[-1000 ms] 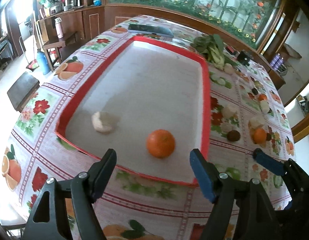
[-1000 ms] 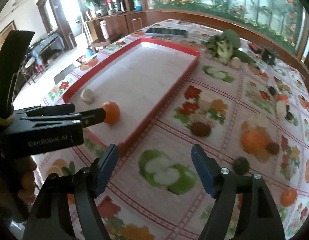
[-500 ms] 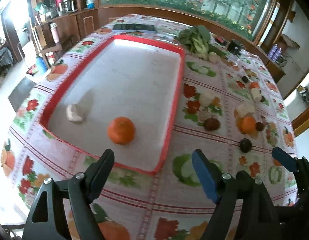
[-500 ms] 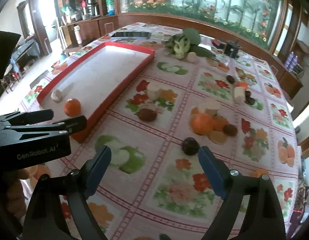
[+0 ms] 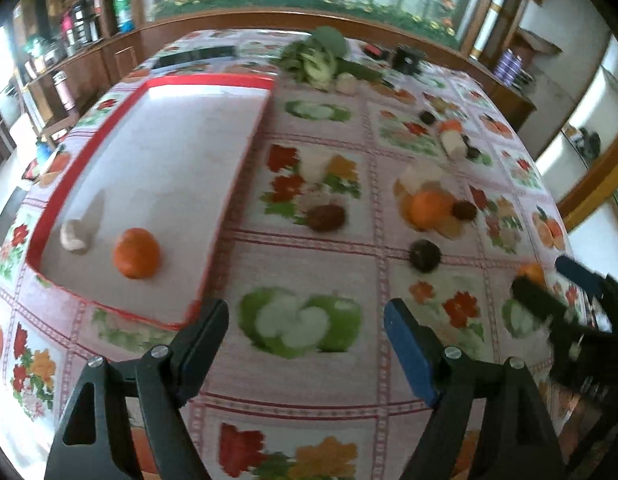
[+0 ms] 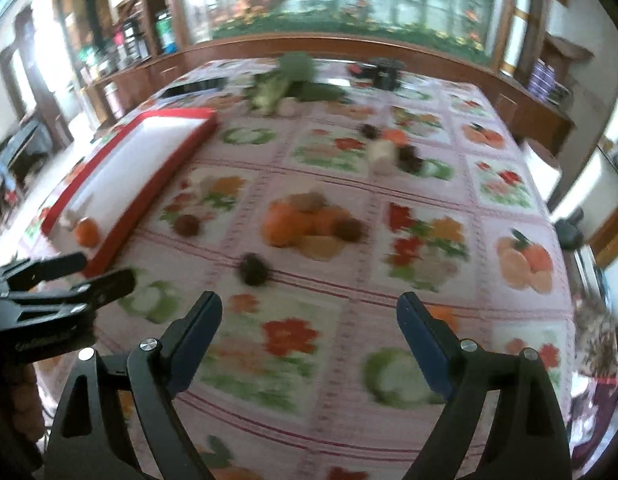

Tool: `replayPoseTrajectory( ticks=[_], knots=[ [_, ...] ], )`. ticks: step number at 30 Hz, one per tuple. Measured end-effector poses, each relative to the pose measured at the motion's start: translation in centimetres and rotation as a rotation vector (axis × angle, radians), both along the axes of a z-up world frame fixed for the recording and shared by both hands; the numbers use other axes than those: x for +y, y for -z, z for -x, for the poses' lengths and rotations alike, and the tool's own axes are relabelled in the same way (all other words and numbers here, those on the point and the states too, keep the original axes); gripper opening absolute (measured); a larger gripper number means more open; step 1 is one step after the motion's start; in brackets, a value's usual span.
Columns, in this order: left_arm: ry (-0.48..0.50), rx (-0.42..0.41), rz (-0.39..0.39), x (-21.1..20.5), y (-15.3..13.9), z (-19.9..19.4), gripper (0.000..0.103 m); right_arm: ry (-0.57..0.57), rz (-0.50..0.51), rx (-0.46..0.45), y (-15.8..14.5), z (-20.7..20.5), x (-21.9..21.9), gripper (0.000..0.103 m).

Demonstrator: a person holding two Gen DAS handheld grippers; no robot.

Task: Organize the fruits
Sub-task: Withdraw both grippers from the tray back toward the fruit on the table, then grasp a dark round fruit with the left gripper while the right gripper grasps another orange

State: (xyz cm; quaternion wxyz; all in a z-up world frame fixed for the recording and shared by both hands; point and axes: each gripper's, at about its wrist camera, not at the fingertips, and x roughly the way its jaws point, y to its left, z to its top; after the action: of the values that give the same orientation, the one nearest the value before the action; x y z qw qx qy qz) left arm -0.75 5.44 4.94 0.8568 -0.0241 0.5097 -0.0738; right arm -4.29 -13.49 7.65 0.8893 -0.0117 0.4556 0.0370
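Both claws are open wide and nothing is held: the left claw point(image 5: 307, 338) and the right claw point(image 6: 309, 336) hang over bare cloth, and the right one's jaws have just been opening with nothing between them. One orange point(image 5: 136, 253) is already in the red tray point(image 5: 225, 200), ahead and to the left of the left claw, just beside a pale lump point(image 5: 74, 235). More fruit is still loose on the desk point(image 6: 349, 320): a dark round fruit point(image 6: 254, 269) lies just ahead of the right claw, and another orange point(image 6: 283, 222) sits further ahead, touching a brown one. The dark fruit looks like the next pick. It is best taken from above with the jaws on both sides, then squeezed softly so it is not rolled away. Plenty of open room is left in the tray. The tray's raised edge must be cleared on the way in. The desk edge at the right should be kept away from.
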Motion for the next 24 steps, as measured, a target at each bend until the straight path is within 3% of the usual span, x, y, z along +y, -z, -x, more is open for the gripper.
replayPoseTrajectory(
  ticks=[6, 15, 24],
  knots=[
    [0.090, 0.013, -0.021, -2.9, 0.7, 0.5, 0.082, 0.073, -0.013, -0.020, 0.0, 0.7, -4.7, 0.089],
    [0.176, 0.018, -0.041, -6.3, 1.0, 0.0, 0.082, 0.104, -0.043, 0.011, 1.4, 1.2, -7.6, 0.089],
    [0.210, 0.061, 0.029, -9.0, 1.8, -3.1, 0.082, 0.108, -0.078, 0.029, 1.9, 1.5, -8.5, 0.089]
  ],
)
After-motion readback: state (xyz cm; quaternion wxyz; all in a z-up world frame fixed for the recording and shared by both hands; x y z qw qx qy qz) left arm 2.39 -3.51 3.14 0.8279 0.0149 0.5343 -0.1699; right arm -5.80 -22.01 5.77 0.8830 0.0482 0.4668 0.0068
